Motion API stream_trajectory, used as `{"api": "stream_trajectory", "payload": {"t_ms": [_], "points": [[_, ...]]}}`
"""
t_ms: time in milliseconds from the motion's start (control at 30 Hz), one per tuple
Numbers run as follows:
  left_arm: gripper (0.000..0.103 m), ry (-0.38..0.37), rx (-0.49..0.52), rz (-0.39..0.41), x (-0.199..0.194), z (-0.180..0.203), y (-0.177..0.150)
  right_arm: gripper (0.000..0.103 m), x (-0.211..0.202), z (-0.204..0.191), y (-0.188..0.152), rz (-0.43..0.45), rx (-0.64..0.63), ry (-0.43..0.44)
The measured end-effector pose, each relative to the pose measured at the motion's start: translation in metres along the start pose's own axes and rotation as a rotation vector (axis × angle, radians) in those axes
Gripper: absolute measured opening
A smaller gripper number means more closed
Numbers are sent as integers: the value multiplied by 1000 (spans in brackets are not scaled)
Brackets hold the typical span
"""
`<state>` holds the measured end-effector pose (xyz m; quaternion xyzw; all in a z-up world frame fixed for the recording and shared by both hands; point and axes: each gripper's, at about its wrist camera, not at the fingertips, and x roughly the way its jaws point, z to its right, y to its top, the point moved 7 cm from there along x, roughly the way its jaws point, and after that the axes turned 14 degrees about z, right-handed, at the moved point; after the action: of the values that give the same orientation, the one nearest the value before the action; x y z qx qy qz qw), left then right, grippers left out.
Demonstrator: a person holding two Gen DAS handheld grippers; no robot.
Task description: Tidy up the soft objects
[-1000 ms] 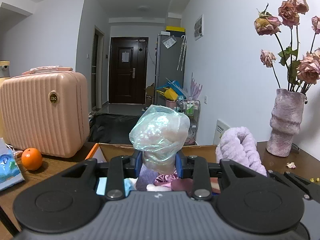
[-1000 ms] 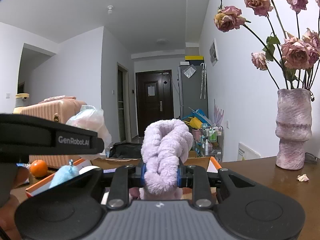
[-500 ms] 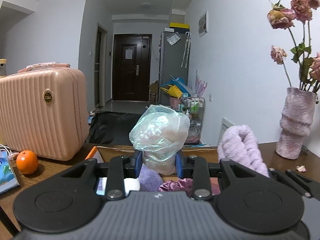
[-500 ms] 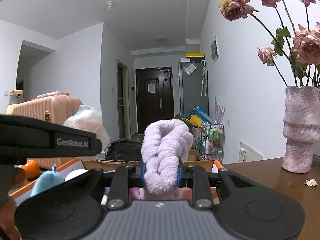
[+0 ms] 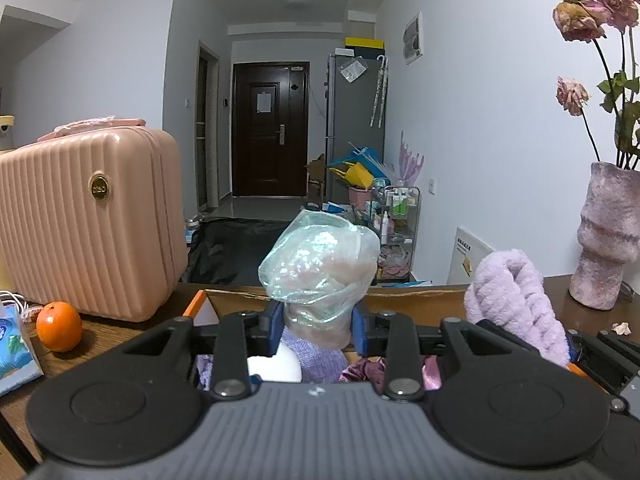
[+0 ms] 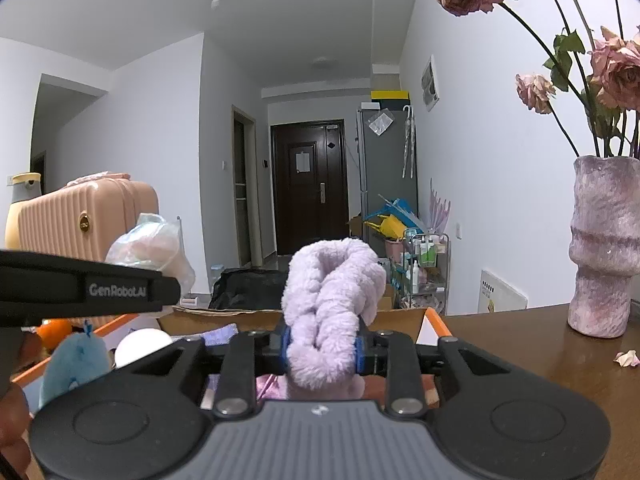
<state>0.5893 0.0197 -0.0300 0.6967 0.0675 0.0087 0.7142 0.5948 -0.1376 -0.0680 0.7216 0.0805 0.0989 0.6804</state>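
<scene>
Left gripper [image 5: 318, 330]: blue pads pressed on the narrow neck of a clear plastic bag [image 5: 320, 264] with a pale soft lump inside; the jaws have just been opening a little, the bag still pinched between them.
Right gripper [image 6: 322, 350]: pads clamped on a lilac plush twist [image 6: 330, 304] that stands up from between them; these jaws too have just eased wider, the plush still squeezed.
Table [image 6: 520, 344]: dark wood, bare to the right of the box as far as the vase.
Suitcase [image 5: 88, 220]: pink, ribbed, upright at the table's left, closing off that side.
Cardboard box [image 5: 416, 298]: open, orange-edged flaps, far wall just ahead of both grippers; inside lie purple cloth, a white ball [image 6: 142, 344] and a blue plush [image 6: 76, 364].
Vase [image 6: 604, 248]: mauve, upright at the far right, well apart from the box, dried roses arching overhead.
Orange [image 5: 59, 325]: on the table just beside the suitcase's foot.
Petal [image 6: 626, 358]: near the vase base.
Pose: both grippers side by side over the box's near part, pointing slightly downward toward the hallway; the left one's arm crosses the right view at left.
</scene>
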Motion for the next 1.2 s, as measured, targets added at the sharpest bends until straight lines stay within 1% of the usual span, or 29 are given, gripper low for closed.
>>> {"api": "stream_trajectory", "payload": {"t_ms": [67, 100, 133, 200, 233, 267, 300, 333, 367, 433, 767, 1200], "points": [[47, -5, 3, -2, -1, 1, -1, 40, 0, 1, 0, -4, 2, -8], [57, -3, 4, 0, -2, 1, -1, 42, 1, 2, -1, -6, 5, -12], [74, 0, 7, 8, -3, 1, 0, 43, 1, 3, -1, -7, 10, -15], [90, 1, -1, 12, -4, -1, 1, 53, 1, 6, -1, -10, 19, -20], [95, 12, -9, 15, -5, -3, 2, 64, 0, 7, -1, -8, 20, -27], [99, 29, -10, 27, -6, -4, 3, 78, 0, 8, 0, -3, 20, -34], [103, 42, -6, 44, -8, -5, 4, 86, -1, 9, 1, 6, 20, -41], [103, 45, -4, 51, -9, -5, 5, 100, -2, 10, 2, 15, 19, -47], [103, 48, -8, 56, -11, -6, 6, 103, -4, 10, 3, 29, 14, -56], [103, 63, -15, 66, -12, -8, 7, 103, -6, 9, 5, 50, -4, -66], [103, 82, -29, 43, -8, -14, 4, 103, -5, 8, 4, 36, -18, -71], [103, 93, -27, 56, -13, -13, 6, 103, -9, 8, 5, 44, -29, -79]]}}
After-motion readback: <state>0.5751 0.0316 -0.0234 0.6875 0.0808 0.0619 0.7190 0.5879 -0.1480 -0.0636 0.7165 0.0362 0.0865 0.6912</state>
